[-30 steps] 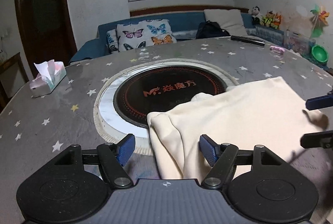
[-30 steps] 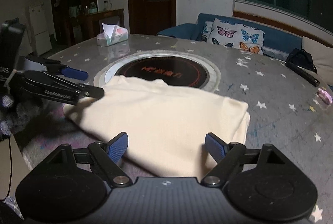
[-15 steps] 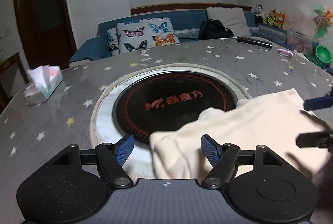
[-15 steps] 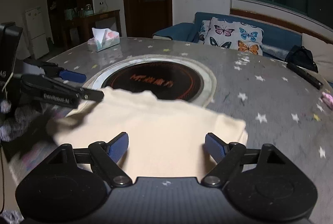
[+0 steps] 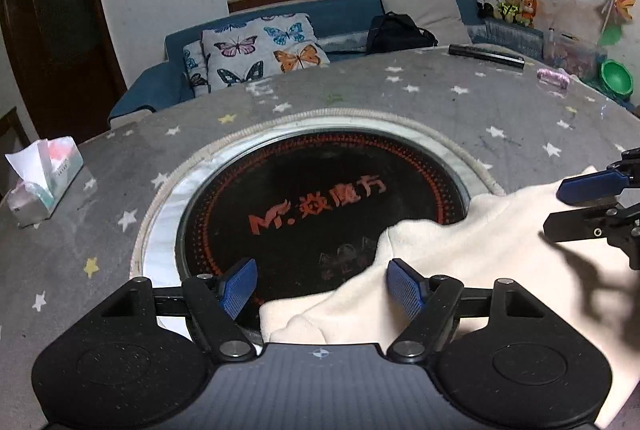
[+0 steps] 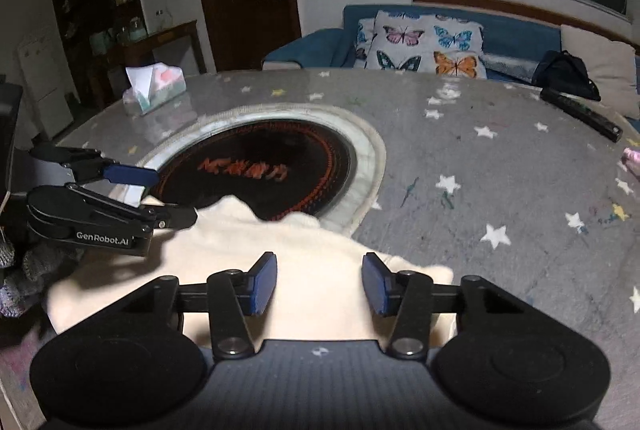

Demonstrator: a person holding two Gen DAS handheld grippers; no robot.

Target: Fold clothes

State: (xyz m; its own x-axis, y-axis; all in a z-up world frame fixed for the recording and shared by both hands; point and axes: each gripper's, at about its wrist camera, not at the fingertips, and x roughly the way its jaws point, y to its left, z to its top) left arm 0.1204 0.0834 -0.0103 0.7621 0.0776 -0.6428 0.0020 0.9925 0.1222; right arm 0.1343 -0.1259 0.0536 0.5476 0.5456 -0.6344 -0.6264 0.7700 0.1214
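Tissue box point(image 5: 42, 178) far left on the starred table point(image 5: 440, 98), left gripper point(image 5: 320, 286) with jaws spread over the cream garment's point(image 5: 472, 242) corner on the black hob point(image 5: 320, 190), right gripper point(image 6: 320, 282) jaws just closing, garment between, not pinched

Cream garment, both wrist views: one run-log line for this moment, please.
cream garment: folded, partly over black hotplate | left gripper: jaws open | right gripper: jaws just closing, garment between, unpinched
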